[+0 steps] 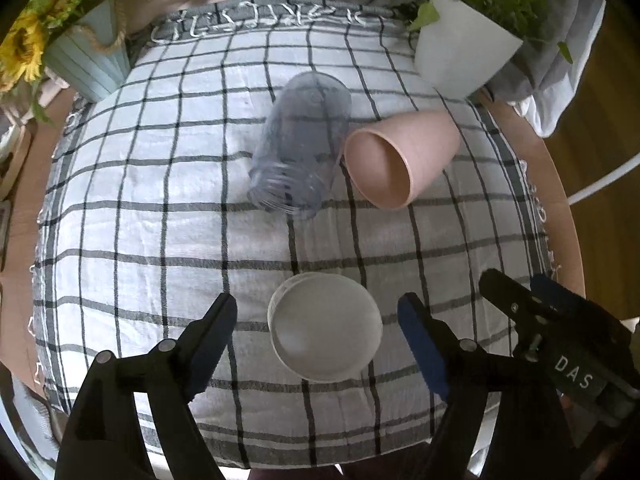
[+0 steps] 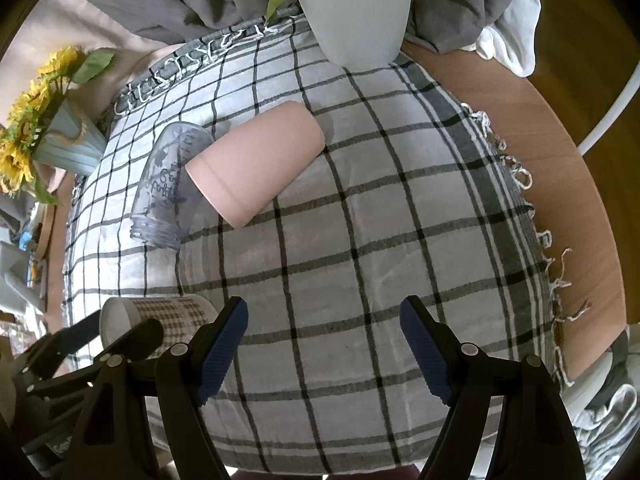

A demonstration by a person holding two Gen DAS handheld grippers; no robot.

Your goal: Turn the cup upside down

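Observation:
A white cup stands upside down on the checked cloth, its flat base toward me, between the open fingers of my left gripper without touching them. In the right wrist view it shows a brown houndstooth pattern at lower left. A pink cup lies on its side, mouth toward me; it also shows in the right wrist view. A clear bluish cup lies on its side beside it, also in the right wrist view. My right gripper is open and empty over bare cloth.
A white plant pot stands at the back right and a pale blue pot with sunflowers at the back left. The checked cloth covers a round wooden table. Grey fabric lies behind.

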